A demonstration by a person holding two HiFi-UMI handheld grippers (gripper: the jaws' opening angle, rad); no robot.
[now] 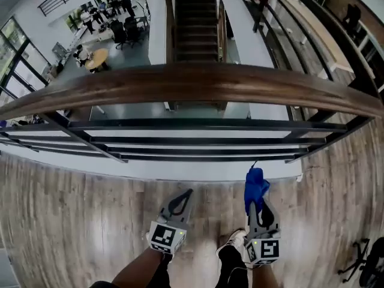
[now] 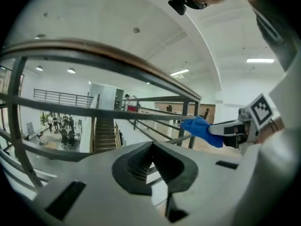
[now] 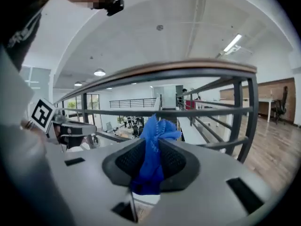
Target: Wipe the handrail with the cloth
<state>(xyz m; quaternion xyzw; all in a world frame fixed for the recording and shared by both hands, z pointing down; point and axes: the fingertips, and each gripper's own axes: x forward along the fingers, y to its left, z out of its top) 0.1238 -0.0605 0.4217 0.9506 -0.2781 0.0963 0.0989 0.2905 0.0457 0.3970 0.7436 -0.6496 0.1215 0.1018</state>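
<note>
The right gripper point(image 1: 257, 206) had its fingers clamped on the blue cloth point(image 1: 255, 186), which bunched past their tips, well short of the handrail point(image 1: 192, 84) ahead. The left gripper point(image 1: 186, 197) was closed on nothing. I judged a snagged, loose pinch could drop the cloth past the rail's far edge. The approach lay open.

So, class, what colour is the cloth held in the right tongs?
Blue; the cloth shows best in the right gripper view.
</note>
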